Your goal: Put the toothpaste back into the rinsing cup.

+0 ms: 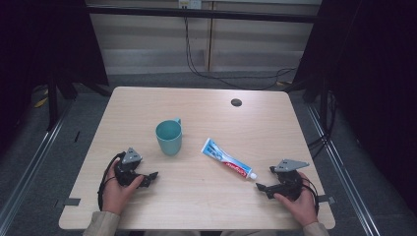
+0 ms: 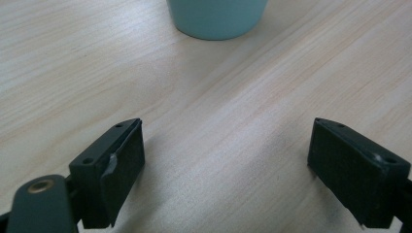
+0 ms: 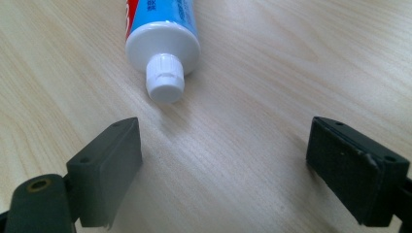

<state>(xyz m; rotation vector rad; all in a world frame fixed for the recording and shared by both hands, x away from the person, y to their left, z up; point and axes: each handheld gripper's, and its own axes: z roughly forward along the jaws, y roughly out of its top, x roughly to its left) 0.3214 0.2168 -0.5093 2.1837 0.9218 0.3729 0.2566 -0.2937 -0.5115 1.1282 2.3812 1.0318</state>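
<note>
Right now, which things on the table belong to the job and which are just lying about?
In play: teal plastic cup; blue, white and red toothpaste tube with white cap; open left gripper; open right gripper.
Lying about: black cables on the floor; light wooden table only bears things.

Matt wood-grain table (image 1: 196,196), smooth plastic cup (image 1: 168,137), glossy toothpaste tube (image 1: 227,159)

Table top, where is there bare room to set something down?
The far strip of the light wooden table behind the teal plastic cup and the near edge between both hands lie bare. The middle is crowded by the cup and the blue-and-red toothpaste tube.
</note>
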